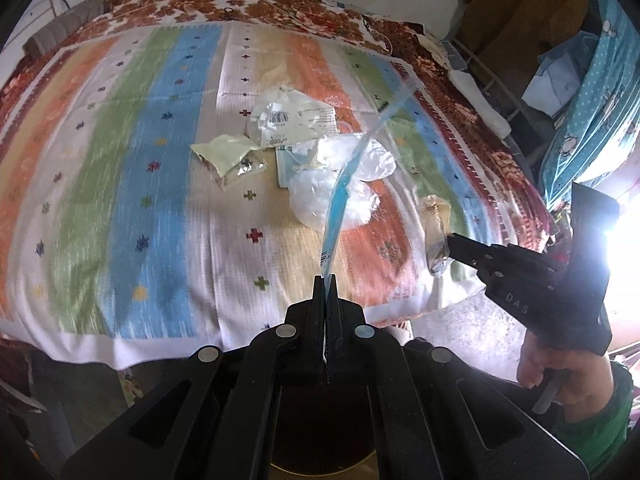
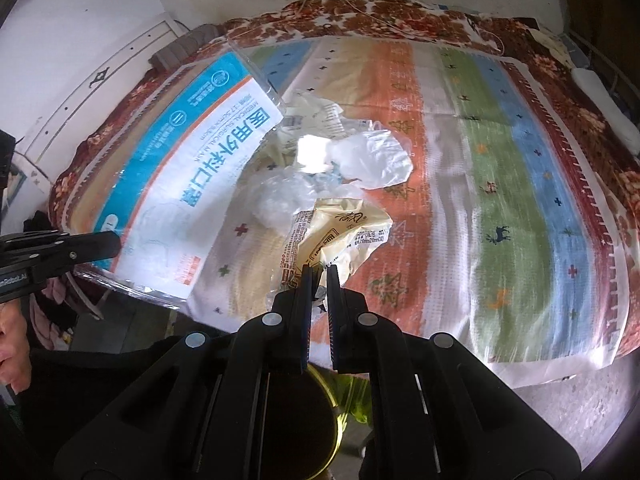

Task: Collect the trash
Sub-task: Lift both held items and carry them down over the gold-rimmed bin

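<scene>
My left gripper (image 1: 326,280) is shut on the edge of a flat blue-and-white mask package (image 1: 340,188), which stands edge-on above the bed. From the right wrist view the same package (image 2: 192,152) shows its printed face, with the left gripper (image 2: 116,244) at its lower corner. My right gripper (image 2: 319,270) is shut on a crumpled yellow wrapper (image 2: 344,232); from the left wrist view this wrapper (image 1: 438,232) hangs from the right gripper (image 1: 450,242). More trash lies mid-bed: white plastic bags (image 1: 352,176), a printed white wrapper (image 1: 292,120) and a pale paper piece (image 1: 224,150).
The striped blanket (image 1: 140,160) covers a bed with a floral border (image 1: 280,4). A dark round bin with a yellow rim (image 2: 316,420) sits below the grippers. A metal bed rail (image 1: 492,84) and blue dotted fabric (image 1: 592,112) stand at the right. A hand (image 1: 560,376) grips the right tool.
</scene>
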A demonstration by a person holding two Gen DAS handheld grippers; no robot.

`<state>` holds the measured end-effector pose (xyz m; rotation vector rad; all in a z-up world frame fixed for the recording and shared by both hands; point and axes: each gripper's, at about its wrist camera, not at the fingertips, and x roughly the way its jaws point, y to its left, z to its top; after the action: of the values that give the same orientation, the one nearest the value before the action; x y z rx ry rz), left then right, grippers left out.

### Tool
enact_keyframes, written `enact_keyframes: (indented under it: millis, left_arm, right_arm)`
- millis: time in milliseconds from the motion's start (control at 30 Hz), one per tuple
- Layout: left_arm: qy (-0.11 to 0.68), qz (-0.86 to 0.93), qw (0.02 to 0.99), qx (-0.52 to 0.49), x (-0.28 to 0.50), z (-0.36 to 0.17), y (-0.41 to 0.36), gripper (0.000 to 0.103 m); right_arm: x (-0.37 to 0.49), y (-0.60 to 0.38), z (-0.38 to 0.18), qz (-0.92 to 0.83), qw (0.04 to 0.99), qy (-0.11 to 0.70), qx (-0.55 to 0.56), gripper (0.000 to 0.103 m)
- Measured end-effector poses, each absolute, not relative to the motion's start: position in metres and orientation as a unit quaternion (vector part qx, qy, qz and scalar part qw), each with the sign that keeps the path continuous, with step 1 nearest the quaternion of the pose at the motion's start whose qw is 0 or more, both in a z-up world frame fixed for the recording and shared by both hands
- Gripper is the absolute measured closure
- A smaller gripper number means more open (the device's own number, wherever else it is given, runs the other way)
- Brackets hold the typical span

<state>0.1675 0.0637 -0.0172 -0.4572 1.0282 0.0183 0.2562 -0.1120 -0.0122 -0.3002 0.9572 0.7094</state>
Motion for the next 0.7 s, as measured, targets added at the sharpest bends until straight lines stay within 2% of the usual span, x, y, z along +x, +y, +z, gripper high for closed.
enact_keyframes:
  millis: [700]
  left_arm:
    - [0.483,-0.003,0.842,-0.241,0.1,-0.031,0.032,0.103]
  right_arm:
    - [0.166,-0.127,-0.008,0.358,0.822,0.419,-0.143,0.097]
